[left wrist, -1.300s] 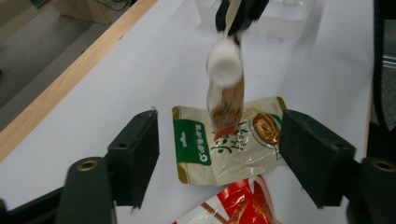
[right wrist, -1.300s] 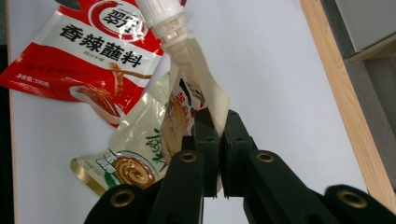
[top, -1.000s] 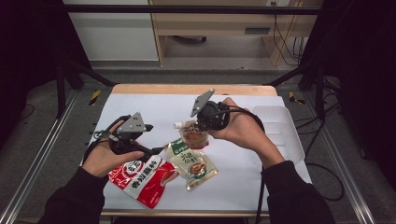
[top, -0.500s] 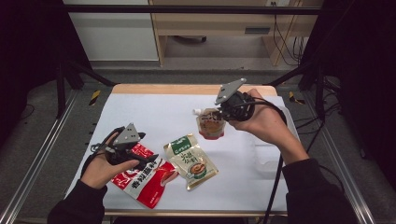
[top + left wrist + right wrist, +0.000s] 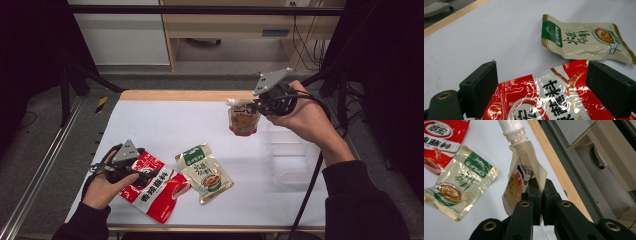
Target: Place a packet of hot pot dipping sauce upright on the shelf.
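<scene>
My right gripper (image 5: 256, 106) (image 5: 540, 195) is shut on a spouted sauce pouch (image 5: 243, 118) (image 5: 524, 172) with a white cap, and holds it in the air over the table's back right. A red sauce packet (image 5: 155, 186) (image 5: 554, 97) lies flat at the front left. My left gripper (image 5: 150, 175) (image 5: 544, 90) is open, its jaws standing on either side of that packet's top edge. A beige packet with a green band (image 5: 204, 171) (image 5: 584, 40) (image 5: 459, 185) lies just right of the red one.
A clear plastic bin (image 5: 292, 155) stands on the white table (image 5: 165, 125) at the right, below and beside the hanging pouch. A wooden strip (image 5: 180, 95) runs along the table's far edge. Black frame bars flank both sides.
My right gripper has carried the spouted pouch up and to the right, from beside the beige packet toward the bin. My left gripper has slid down-left to the red packet's edge.
</scene>
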